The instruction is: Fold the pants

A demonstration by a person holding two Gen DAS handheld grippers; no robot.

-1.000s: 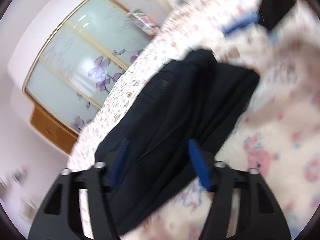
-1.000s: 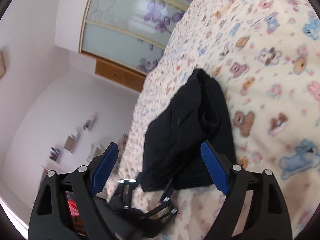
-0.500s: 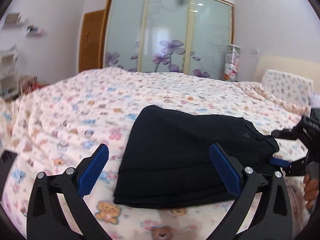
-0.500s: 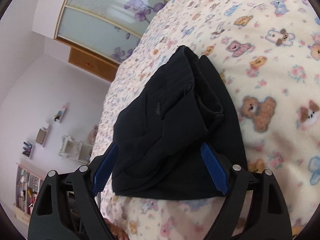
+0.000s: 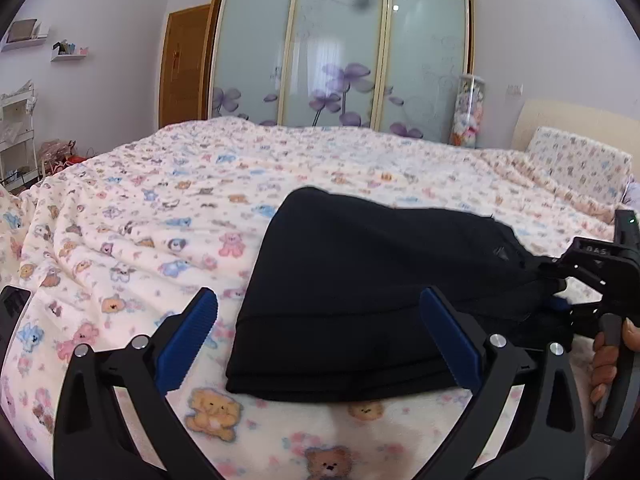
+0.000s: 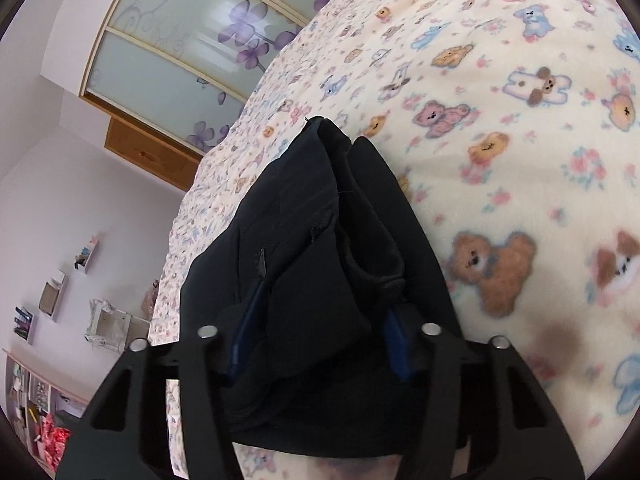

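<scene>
Black pants [image 5: 360, 272] lie folded into a thick stack on the teddy-bear bedspread [image 5: 140, 216]. My left gripper [image 5: 316, 296] stands wide open just above the bed. The near edge of the stack lies between its blue pads [image 5: 188, 336] without touching them. In the right wrist view the waist end of the pants [image 6: 304, 216] bunches up between the fingers of my right gripper [image 6: 320, 320]. Its jaws are closing and the blue pads [image 6: 396, 340] press into the cloth. The right gripper [image 5: 560, 300] also shows at the stack's right end, with a person's hand [image 5: 612, 352] on its handle.
Frosted sliding wardrobe doors [image 5: 340, 48] with purple flowers stand behind the bed. A pillow [image 5: 576, 160] and headboard are at the far right. Wall shelves [image 5: 68, 54] and a white rack sit left. A dark flat device [image 5: 12, 304] lies at the bed's left edge.
My left gripper rolled upright, let go of the pants and opened wide. My right gripper moved onto the waist end and closed its jaws on the cloth.
</scene>
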